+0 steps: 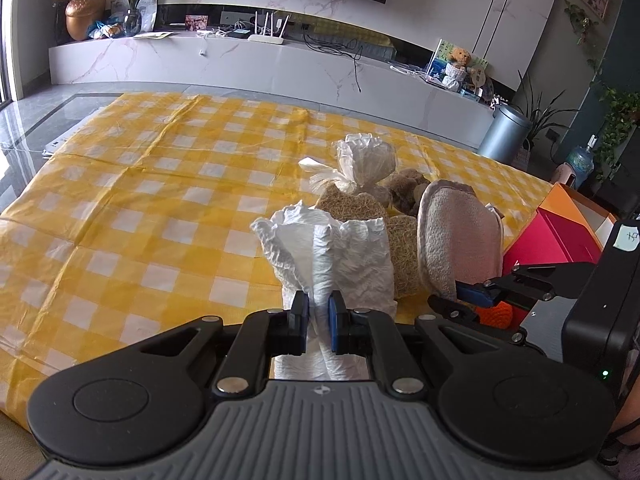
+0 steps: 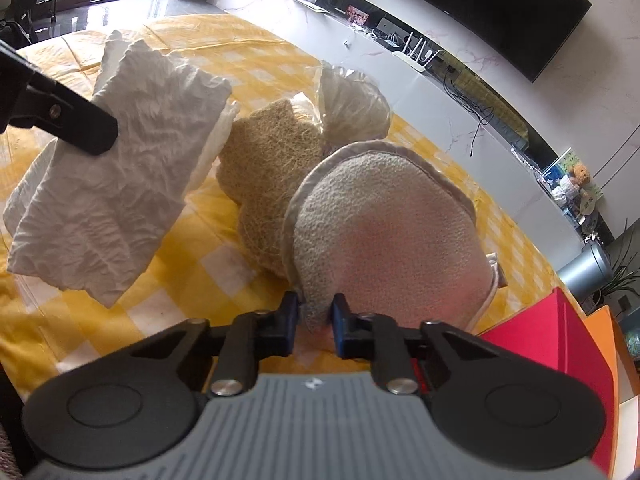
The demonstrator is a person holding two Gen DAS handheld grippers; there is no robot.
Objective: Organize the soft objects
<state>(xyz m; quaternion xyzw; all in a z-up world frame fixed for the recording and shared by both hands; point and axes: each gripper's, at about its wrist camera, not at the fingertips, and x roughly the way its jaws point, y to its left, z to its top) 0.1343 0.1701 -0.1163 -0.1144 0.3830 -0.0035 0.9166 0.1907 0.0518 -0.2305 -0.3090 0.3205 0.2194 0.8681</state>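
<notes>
My left gripper is shut on a crumpled white cloth and holds it above the yellow checked cloth. The white cloth also hangs at the left of the right wrist view. My right gripper is shut on the edge of a pinkish-grey terry pad, which stands upright; it shows at the right of the left wrist view. Behind them lie a straw-coloured loofah pad, a tied clear bag of fibre and a brown plush toy.
An open red and orange box stands at the right edge of the cloth, next to my right gripper. An orange knitted item lies below that gripper. A white TV bench and a grey bin stand beyond.
</notes>
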